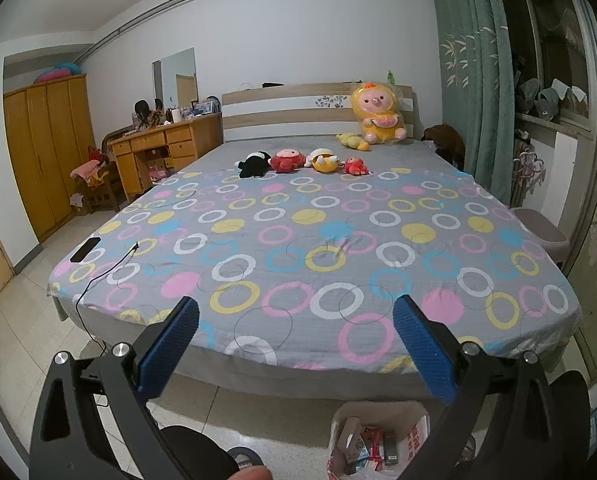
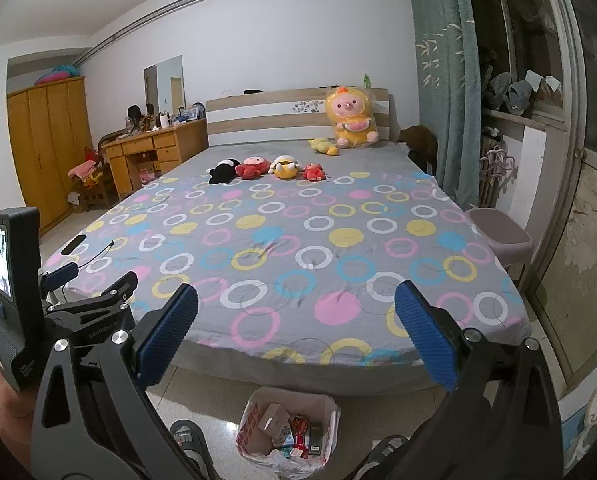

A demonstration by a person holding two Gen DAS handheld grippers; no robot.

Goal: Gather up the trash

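Observation:
A white bin bag (image 2: 288,432) with red print stands on the floor at the foot of the bed, holding several boxes and wrappers; it also shows in the left wrist view (image 1: 378,436). My left gripper (image 1: 296,320) is open and empty, held above the bag and facing the bed. My right gripper (image 2: 296,318) is open and empty, also above the bag. The left gripper with its camera unit shows at the left of the right wrist view (image 2: 86,284). No loose trash shows on the bed.
A bed (image 1: 298,240) with a ring-patterned sheet fills the view, with plush toys (image 1: 298,160) near the headboard. A black phone (image 1: 85,249) and cable lie at its left edge. A stool (image 2: 498,232) stands right, a desk (image 1: 158,148) and wardrobe left. Feet in slippers (image 2: 186,436) flank the bag.

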